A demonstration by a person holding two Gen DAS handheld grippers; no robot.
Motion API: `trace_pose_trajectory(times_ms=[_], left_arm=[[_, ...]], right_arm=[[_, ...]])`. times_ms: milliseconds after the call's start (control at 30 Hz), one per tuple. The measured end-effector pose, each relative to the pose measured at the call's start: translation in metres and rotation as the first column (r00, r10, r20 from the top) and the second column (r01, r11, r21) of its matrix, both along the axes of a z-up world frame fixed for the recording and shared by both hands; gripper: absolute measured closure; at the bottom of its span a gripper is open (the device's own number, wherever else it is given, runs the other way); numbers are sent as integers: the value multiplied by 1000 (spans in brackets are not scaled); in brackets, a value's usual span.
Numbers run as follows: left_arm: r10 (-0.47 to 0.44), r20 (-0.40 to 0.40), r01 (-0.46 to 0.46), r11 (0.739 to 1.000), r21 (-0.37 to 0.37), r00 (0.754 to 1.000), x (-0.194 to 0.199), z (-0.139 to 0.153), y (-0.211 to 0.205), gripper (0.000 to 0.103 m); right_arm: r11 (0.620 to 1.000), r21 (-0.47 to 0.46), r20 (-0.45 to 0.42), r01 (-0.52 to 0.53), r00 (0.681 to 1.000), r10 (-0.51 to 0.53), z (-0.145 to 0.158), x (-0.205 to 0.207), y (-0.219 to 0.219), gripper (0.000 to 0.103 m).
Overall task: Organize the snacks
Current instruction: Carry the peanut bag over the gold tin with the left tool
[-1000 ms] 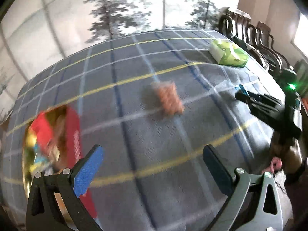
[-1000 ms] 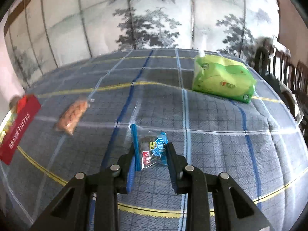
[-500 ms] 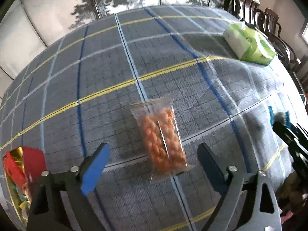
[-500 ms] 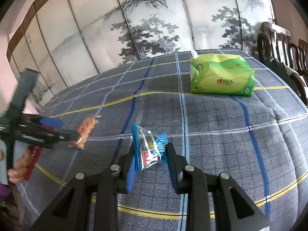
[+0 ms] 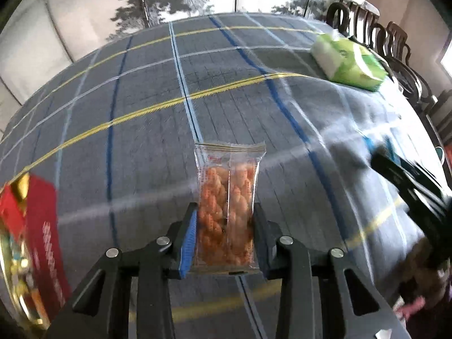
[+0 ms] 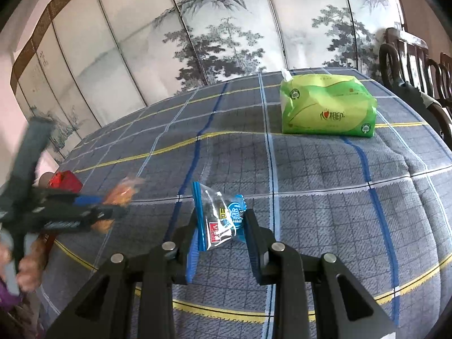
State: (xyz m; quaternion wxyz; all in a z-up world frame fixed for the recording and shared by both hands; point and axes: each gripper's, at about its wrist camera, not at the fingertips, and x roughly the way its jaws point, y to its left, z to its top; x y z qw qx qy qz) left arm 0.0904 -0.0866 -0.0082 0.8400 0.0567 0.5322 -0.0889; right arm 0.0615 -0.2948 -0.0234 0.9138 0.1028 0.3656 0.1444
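My left tool (image 5: pixel 224 236) closing on orange snack pack (image 5: pixel 226 209); right tool (image 6: pixel 220 234) clamps blue packet (image 6: pixel 223 220). Next: lift, carry to red box (image 5: pixel 34 226).

My left wrist cam looks steeply down, close over the plaid tablecloth (image 5: pixel 141 147); my right wrist cam sits shallower, facing across to the painted screen (image 6: pixel 226 28). Both share the green tissue pack (image 5: pixel 350 62) and chairs (image 5: pixel 395 42). Each catches the other gripper at its edge.
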Motion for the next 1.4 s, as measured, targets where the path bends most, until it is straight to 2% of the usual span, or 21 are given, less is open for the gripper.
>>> trace_pose_trajectory(times_ms=[200, 567, 700, 1233, 1400], left_arm=[[33, 86, -33, 999, -3, 996, -62, 38, 3, 70], [116, 182, -124, 992, 34, 976, -115, 75, 33, 70], [140, 198, -150, 988, 34, 970, -127, 80, 46, 70], [199, 177, -202, 979, -6, 964, -150, 79, 82, 70], [241, 172, -241, 970, -23, 955, -155, 81, 103, 70]], right_arm=[[1000, -10, -10, 8, 1000, -8, -1, 1, 1, 74], [999, -53, -34, 13, 999, -15, -4, 5, 6, 74], [997, -78, -47, 13, 999, -17, -5, 7, 9, 74], [990, -141, -86, 24, 996, -37, -10, 9, 15, 73], [988, -153, -85, 31, 995, -45, -10, 9, 16, 74]])
